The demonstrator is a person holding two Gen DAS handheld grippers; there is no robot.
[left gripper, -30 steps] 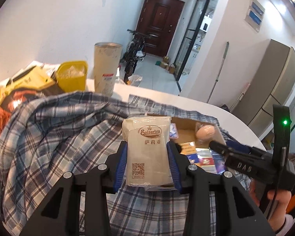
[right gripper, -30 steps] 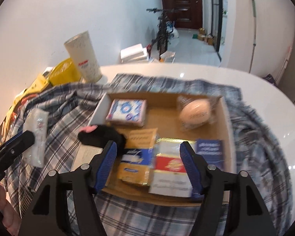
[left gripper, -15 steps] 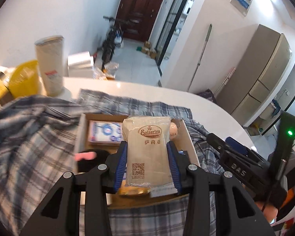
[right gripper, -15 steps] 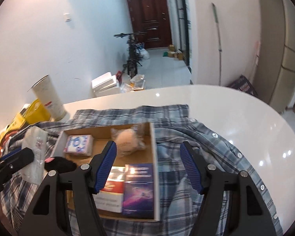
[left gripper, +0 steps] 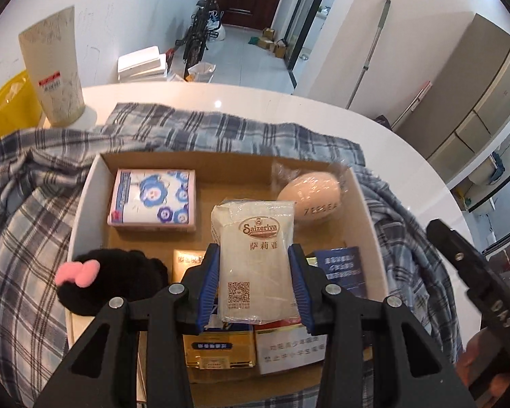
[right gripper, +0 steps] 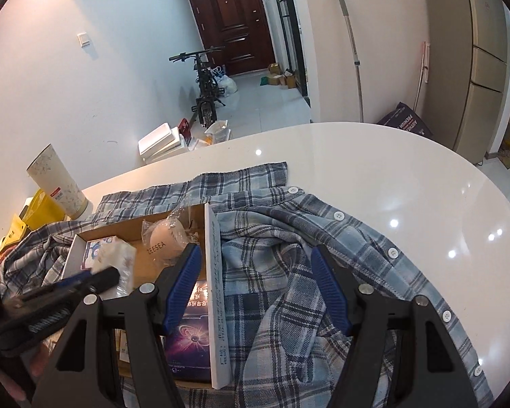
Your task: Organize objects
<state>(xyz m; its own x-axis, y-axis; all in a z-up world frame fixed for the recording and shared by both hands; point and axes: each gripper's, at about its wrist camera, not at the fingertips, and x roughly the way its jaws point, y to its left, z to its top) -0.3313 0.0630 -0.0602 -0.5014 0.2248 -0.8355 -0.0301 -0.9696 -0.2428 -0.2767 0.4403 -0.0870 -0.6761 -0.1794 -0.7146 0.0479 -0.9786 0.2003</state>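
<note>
1. At the far left of the table stands a yellow bag (left gripper: 6,108), and beside it a tall paper cup (left gripper: 52,68).
2. A plaid shirt (left gripper: 23,210) is spread over the white table (right gripper: 408,176); an open cardboard box (left gripper: 221,166) sits on it.
3. Inside the box, at the back left, lies a tissue pack (left gripper: 153,200) with blue flowers. In front of it, at the left wall, is a black plush (left gripper: 119,282) with a pink bow.
4. The left gripper (left gripper: 253,284) is over the middle of the box. Its blue pads press on both sides of a wet-wipe packet (left gripper: 255,258) — the packet is held upright, above the box floor.
5. Under the packet lie a gold box (left gripper: 217,353) and a white-labelled box (left gripper: 285,346), partly hidden.
6. At the back right of the box is a beige egg-shaped thing (left gripper: 311,197) in clear wrap. In front of it lies a dark blue booklet (left gripper: 343,268).
7. The right gripper (right gripper: 255,285) hangs over the right wall of the box and the shirt — its jaws are half wide, with nothing pressed between them.
</note>
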